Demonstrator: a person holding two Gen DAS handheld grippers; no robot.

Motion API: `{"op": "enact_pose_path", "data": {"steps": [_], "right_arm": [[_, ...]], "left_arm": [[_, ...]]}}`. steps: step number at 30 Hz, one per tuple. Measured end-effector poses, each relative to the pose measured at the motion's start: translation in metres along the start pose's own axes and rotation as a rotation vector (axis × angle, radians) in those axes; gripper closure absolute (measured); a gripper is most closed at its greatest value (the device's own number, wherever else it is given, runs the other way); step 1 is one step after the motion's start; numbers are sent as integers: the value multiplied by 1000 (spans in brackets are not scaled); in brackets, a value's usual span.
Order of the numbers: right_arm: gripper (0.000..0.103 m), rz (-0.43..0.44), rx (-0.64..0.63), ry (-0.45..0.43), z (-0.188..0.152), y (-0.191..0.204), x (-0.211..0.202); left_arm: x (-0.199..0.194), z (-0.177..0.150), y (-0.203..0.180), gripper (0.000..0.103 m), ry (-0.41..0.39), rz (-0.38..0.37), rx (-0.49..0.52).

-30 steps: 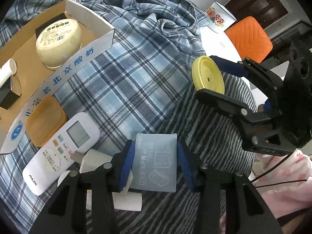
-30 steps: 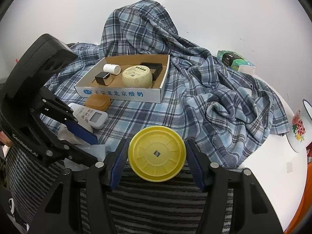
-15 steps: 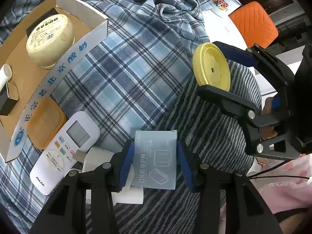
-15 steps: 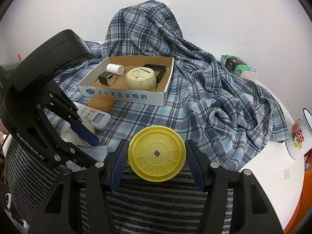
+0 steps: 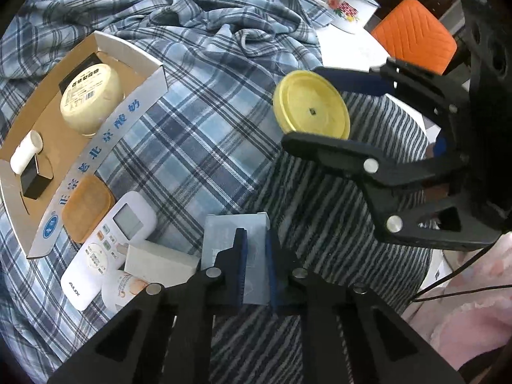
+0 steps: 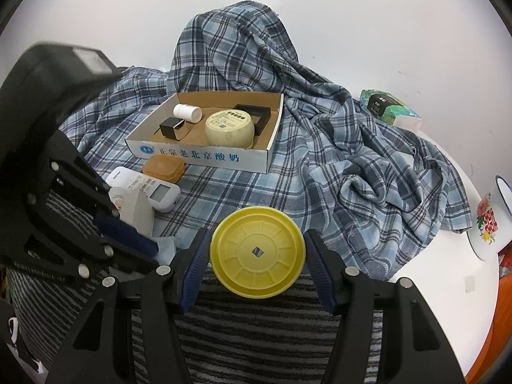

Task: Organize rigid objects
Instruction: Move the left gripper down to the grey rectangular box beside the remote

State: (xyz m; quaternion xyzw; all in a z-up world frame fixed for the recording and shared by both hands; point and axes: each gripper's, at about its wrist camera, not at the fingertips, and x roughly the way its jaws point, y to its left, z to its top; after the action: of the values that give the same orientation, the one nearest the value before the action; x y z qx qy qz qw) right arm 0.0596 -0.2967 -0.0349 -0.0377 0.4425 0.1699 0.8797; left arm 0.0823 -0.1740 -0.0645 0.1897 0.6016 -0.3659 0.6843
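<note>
Now the left gripper (image 5: 255, 267) has narrowed its fingers, grasping the grey box (image 5: 235, 233) edge-on; the right gripper (image 6: 257, 257) still clamps the yellow lid (image 6: 257, 251).

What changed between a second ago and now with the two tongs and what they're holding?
The left tongs narrowed from a wide straddle of the grey box to a tight pinch on it. The box now sticks out to the left of them. The right tongs kept their grip on the yellow lid. The carton, its contents and the remote stayed put.
</note>
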Motion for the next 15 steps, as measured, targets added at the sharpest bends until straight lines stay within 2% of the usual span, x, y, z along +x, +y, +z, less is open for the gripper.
{"op": "enact_pose_path", "data": {"steps": [4,9,15], "right_arm": [[45,-1,-2,-9,1,2,-5],[45,-9,-8,4,-1,3,-3],[45,-3,-10,28,-2,1,6]], "left_arm": [[2,-3,0,88,-13,18,4],[12,-5,6,61,20,63,14],[14,-3,7,57,51,48,38]]}}
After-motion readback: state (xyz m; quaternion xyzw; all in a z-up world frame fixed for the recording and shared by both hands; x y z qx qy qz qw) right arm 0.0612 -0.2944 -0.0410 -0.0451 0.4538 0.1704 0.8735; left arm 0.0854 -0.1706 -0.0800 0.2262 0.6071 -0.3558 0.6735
